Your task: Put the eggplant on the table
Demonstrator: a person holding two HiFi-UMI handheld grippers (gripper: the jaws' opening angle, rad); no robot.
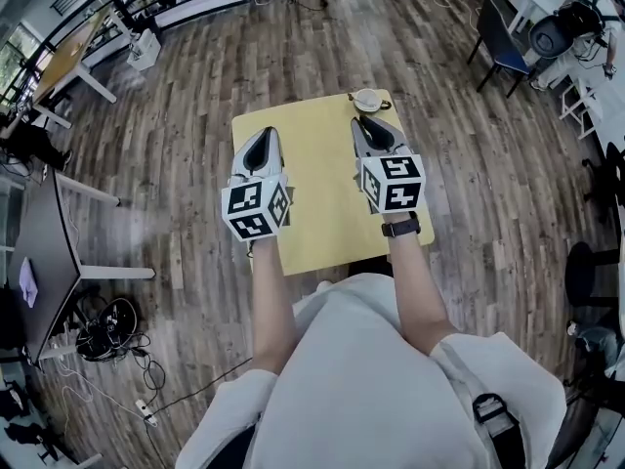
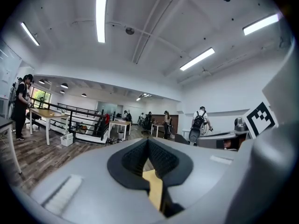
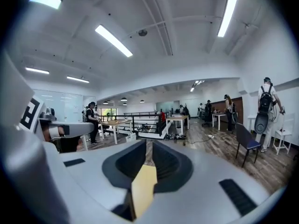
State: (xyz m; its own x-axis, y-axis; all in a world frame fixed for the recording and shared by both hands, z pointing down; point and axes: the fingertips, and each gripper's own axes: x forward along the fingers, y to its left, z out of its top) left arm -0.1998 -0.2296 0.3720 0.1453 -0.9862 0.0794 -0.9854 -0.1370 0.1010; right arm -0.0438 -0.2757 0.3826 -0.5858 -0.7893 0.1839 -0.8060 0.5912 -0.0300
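Note:
No eggplant shows in any view. The small yellow table (image 1: 312, 213) lies below me. My left gripper (image 1: 264, 137) hangs over its left part and my right gripper (image 1: 370, 125) over its right part, both pointing away from me. In the left gripper view the left gripper (image 2: 148, 139) has its jaws met at the tips with nothing in them. In the right gripper view the right gripper (image 3: 148, 144) shows a thin slit between its jaws, and only floor appears through it. A small pale round bowl (image 1: 369, 99) stands at the table's far edge, just beyond the right gripper.
Wood floor surrounds the table. A dark table (image 1: 39, 252) and a tangle of cables (image 1: 103, 328) lie to the left, and a dark chair (image 1: 503, 37) stands at the far right. Tables, a black railing (image 3: 140, 120) and standing people (image 3: 265, 111) are across the room.

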